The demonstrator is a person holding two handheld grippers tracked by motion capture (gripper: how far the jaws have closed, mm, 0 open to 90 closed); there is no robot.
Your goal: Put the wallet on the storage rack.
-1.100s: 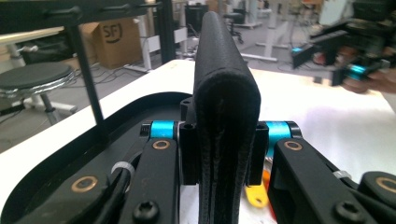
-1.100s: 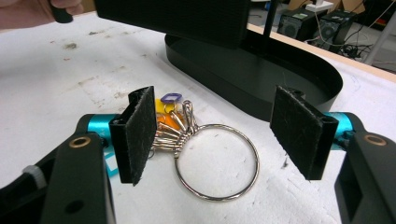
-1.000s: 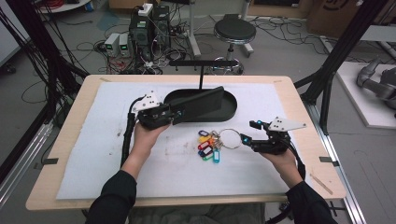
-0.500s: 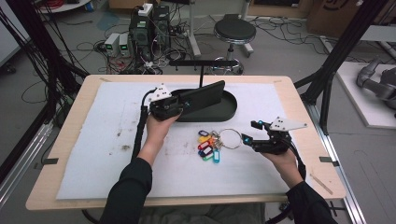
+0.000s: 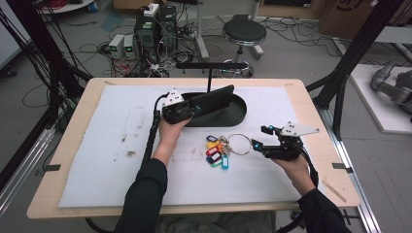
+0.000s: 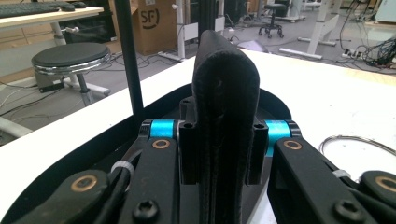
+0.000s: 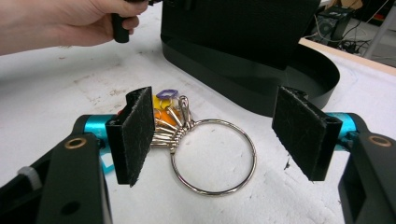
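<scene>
the left gripper (image 5: 194,106) is clamped on a flat black, maybe leather, wallet (image 5: 214,98) at frame centre; the right gripper (image 7: 212,128) stands apart around a silver metal key ring (image 7: 214,156).

— What lies beyond the table (image 5: 311,92)?
— A round stool (image 5: 241,33) on the grey floor, computer boxes (image 5: 154,26) amid tangled cables, and a cardboard box (image 6: 152,21)

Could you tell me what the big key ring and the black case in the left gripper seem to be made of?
The key ring looks like polished metal: silvery and thin, with bright glints. The black case, clamped in the left gripper, looks like matte leather or imitation leather, with a soft rounded edge, faint grain and a stitched seam; which of the two is unclear.
</scene>
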